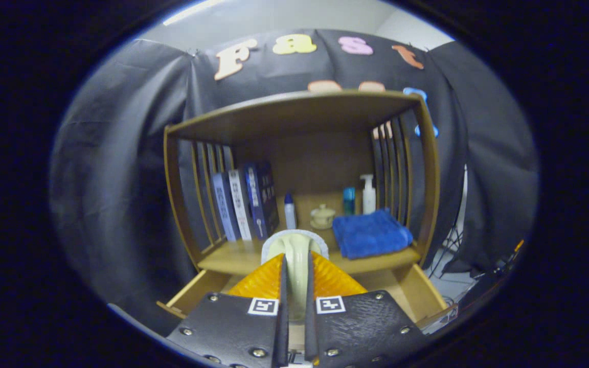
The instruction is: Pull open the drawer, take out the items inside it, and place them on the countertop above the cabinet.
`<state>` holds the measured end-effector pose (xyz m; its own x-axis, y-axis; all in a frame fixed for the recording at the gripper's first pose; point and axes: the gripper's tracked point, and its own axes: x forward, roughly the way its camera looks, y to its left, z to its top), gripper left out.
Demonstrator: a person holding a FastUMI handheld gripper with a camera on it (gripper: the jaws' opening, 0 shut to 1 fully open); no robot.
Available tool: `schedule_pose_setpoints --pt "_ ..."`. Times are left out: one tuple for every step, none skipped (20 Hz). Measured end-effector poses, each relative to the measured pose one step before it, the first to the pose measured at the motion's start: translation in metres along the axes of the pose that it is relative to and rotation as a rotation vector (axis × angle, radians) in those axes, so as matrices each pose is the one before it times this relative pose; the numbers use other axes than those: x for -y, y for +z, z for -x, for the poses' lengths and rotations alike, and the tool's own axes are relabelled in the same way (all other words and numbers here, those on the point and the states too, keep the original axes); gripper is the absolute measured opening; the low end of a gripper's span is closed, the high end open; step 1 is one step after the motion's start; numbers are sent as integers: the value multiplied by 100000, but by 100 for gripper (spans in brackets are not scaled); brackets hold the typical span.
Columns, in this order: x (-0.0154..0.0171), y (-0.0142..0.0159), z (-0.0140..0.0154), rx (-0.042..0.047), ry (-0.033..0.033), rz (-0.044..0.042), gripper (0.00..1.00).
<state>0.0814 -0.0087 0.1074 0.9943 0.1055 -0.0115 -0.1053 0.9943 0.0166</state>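
Pale, roll-shaped item point(295, 255) pinched between gripper point(295, 268) fingers, lower part hidden behind them; held above open drawer point(192, 294), just before countertop point(233, 258). Drawer interior mostly blocked.

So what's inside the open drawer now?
The drawer shows bare wood at its sides; the hand-held gripper, shut on a pale object, covers its middle, so remaining contents are hidden.

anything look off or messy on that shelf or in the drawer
Nothing stands out. The books, small bottles, lidded jar and folded blue towel sit tidily on the countertop. The drawer is open, and the tool is shut on a pale object.
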Motion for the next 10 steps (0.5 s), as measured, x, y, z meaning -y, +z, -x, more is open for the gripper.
schedule_pose_setpoints --pt "-134 1683 566 4935 -421 1165 13" --pt "-185 1566 368 4382 -199 937 13" --pt "-199 1355 220 3716 -346 414 13" --pt "-66 979 209 3380 -523 443 13" --pt "247 767 137 1812 -1859 720 12" --pt "142 1305 2 1973 -1483 236 13" --pt "-114 992 -475 1377 -496 -265 12" --pt "-7 308 -617 559 -631 -554 13" --pt "-46 93 -636 274 21 -86 13" --pt "108 -119 -600 143 -64 -6 14"
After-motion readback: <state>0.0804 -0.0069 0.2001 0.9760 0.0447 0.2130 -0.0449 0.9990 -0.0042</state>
